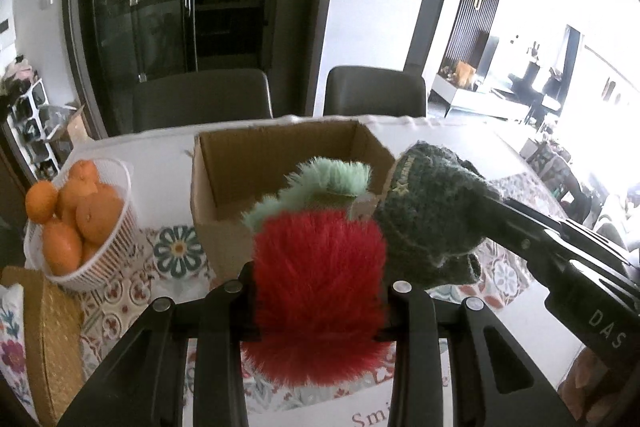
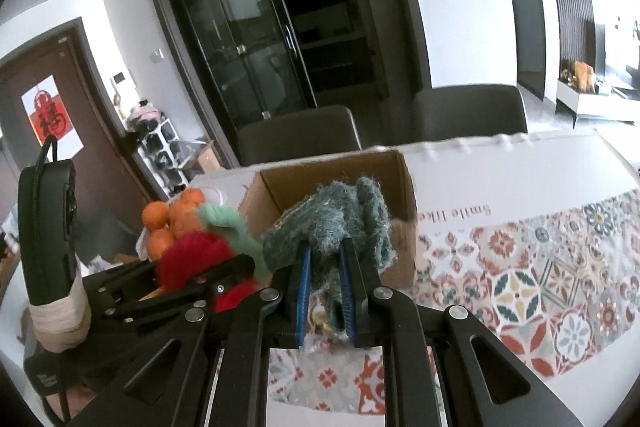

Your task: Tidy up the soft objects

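**Left wrist view: both toys gripped, box just ahead**

Left gripper [image 1: 316, 291] is clamped on the red plush strawberry [image 1: 316, 267], lower centre. Right gripper [image 2: 325, 291] pinches the green knit toy [image 2: 340, 223] between blue pads. Carry both over the cardboard box [image 1: 224, 163] at frame centre, clear its near wall, then release. Basket of oranges [image 1: 80, 219] sits mid-left; chairs [image 1: 200, 99] behind.

- Cardboard box [image 1: 280, 179] on the table [image 1: 160, 163], open side up; 2 chairs [image 1: 202, 99] behind the table.
- Basket of oranges [image 1: 86, 223] left of the box, on the tablecloth [image 2: 540, 267].
- Left gripper [image 1: 318, 291] holds plush strawberry [image 1: 316, 287] before the box's near wall.
- Right gripper [image 2: 326, 283] holds knitted item [image 2: 340, 223] just right of the strawberry, at the box's near rim.
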